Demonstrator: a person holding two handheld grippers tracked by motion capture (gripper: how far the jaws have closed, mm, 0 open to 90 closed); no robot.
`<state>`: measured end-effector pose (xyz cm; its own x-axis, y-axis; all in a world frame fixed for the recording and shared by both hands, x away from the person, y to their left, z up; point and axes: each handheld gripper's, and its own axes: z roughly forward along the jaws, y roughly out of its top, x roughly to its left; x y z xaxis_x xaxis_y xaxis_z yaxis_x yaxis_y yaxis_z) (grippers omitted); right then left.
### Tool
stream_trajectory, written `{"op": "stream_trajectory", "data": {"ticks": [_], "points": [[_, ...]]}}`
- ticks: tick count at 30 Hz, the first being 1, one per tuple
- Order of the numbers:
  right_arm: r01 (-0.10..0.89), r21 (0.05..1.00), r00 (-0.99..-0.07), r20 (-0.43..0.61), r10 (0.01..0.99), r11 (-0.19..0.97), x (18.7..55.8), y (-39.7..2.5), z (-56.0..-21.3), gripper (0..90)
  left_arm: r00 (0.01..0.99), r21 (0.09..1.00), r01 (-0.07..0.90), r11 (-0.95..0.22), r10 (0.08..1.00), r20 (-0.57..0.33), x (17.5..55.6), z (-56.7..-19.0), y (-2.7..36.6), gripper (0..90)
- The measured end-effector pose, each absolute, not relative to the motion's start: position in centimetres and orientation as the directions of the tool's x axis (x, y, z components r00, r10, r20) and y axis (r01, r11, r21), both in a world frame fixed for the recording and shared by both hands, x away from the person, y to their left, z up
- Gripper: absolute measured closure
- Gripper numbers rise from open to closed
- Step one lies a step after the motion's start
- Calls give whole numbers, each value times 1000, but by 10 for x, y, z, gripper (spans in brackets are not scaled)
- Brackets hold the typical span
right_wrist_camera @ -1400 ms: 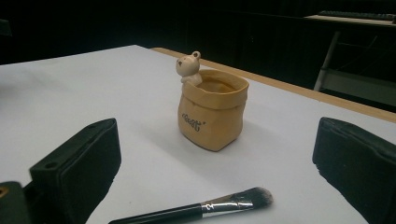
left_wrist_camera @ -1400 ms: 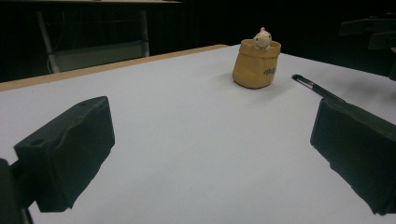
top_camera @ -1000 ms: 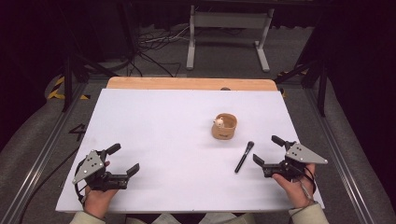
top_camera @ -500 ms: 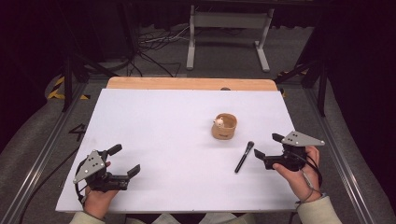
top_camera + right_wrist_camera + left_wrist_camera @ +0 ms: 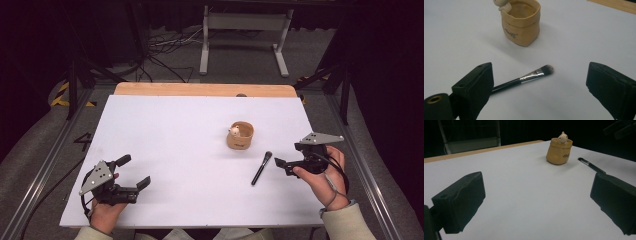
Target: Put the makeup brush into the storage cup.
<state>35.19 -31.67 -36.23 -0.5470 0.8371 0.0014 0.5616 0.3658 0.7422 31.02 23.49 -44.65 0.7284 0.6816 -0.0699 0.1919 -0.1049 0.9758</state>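
Observation:
A black makeup brush [image 5: 261, 168] lies on the white table [image 5: 175, 135], bristles pointing toward a small tan pot [image 5: 240, 136] with a little pale figure on its rim. My right gripper [image 5: 282, 166] is open just right of the brush, its jaws pointing left at the handle. In the right gripper view the brush [image 5: 531, 75] lies on the table between and beyond the open jaws of my right gripper [image 5: 539, 85], with the pot [image 5: 521, 25] behind it. My left gripper [image 5: 133, 171] rests open at the front left, holding nothing. It [image 5: 537, 195] faces the pot [image 5: 559, 151] and brush [image 5: 591, 165].
A wooden strip [image 5: 200, 89] runs along the table's far edge. Metal rails [image 5: 45, 165] flank both sides. A grey frame [image 5: 245, 30] and cables [image 5: 160, 45] stand on the floor beyond. White surface stretches between the two hands.
My right gripper has moved forward and a little upward, rolling so its jaws now point at the brush handle. The left gripper, brush and pot have stayed put.

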Motion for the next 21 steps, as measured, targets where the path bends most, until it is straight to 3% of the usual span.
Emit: {"op": "stream_trajectory", "data": {"ticks": [8, 21], "points": [[591, 708, -556, 12, 831, 385, 359, -310, -359, 73, 722, 977, 191, -92, 688, -76, 311, -448, 236, 0], [678, 565, -571, 1, 821, 470, 381, -292, -363, 49, 732, 975, 197, -103, 677, -77, 314, -451, 232, 0]]}}
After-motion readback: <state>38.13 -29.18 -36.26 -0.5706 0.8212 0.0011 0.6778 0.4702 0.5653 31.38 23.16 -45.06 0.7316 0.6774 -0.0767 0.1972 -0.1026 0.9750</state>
